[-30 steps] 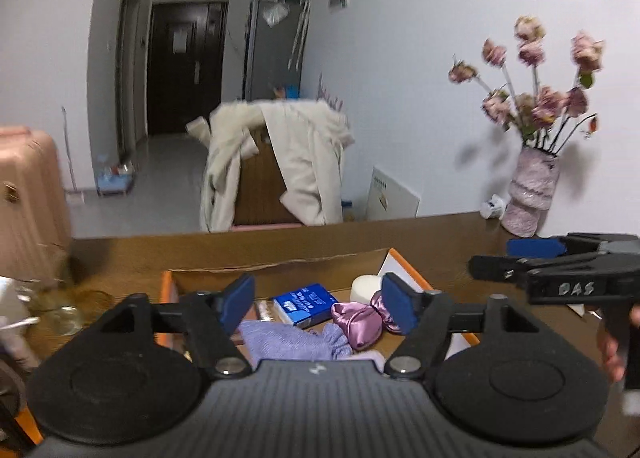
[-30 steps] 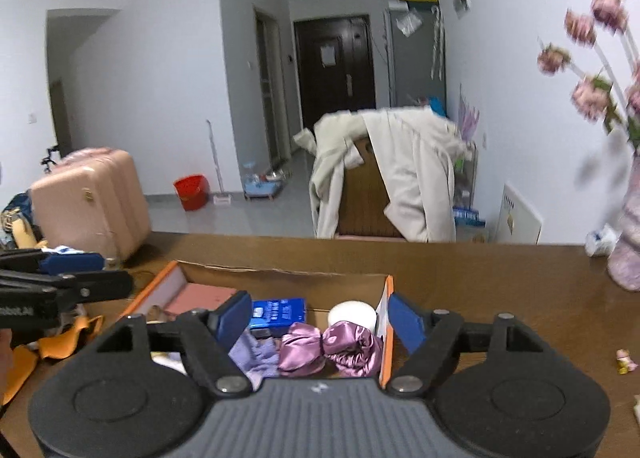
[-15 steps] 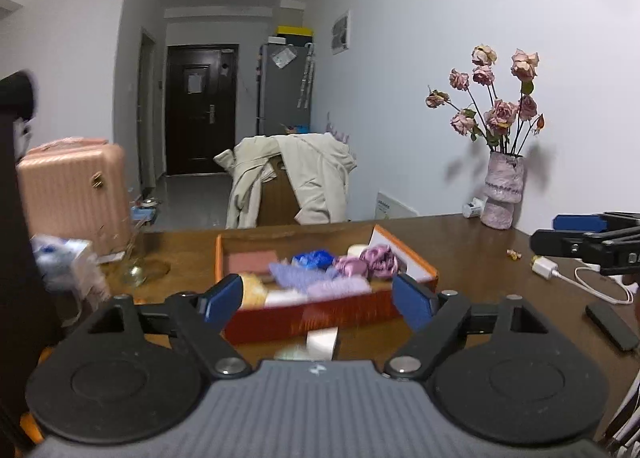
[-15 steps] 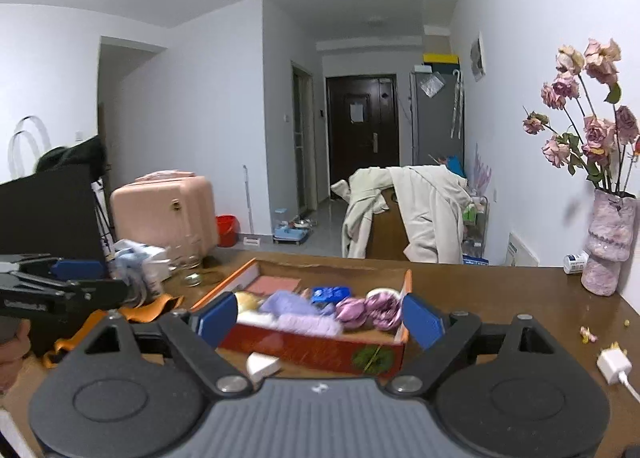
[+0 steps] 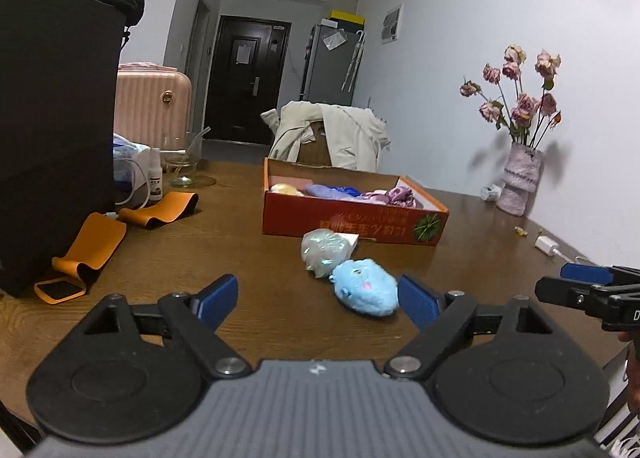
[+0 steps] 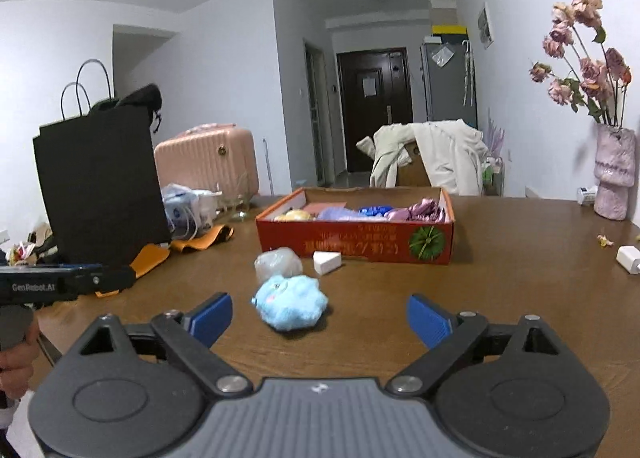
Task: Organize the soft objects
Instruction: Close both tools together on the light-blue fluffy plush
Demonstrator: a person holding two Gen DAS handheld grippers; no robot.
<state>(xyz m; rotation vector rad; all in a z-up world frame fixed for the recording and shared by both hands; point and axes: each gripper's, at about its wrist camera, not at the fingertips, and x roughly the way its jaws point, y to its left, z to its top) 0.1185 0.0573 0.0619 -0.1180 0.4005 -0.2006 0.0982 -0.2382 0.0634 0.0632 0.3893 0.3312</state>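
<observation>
Both hand-held grippers — left hand-held gripper [image 5: 316, 300], right hand-held gripper [image 6: 320, 318] — are hovering wide and empty; next (likely) closing gently on the blue plush toy [image 6: 292, 300], boxing it [image 6: 356, 244].

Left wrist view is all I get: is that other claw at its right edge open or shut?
Observer: Open. Its own camera shows the right claw with blue pads spread wide, the fluffy light-blue plush toy on the brown wooden table ahead, nearer its left pad.
Operator: Anything hidden behind the crinkly clear plastic bag?
Observer: A small white wedge-shaped block lies just before the red-orange cardboard box, right of the bag.
</observation>
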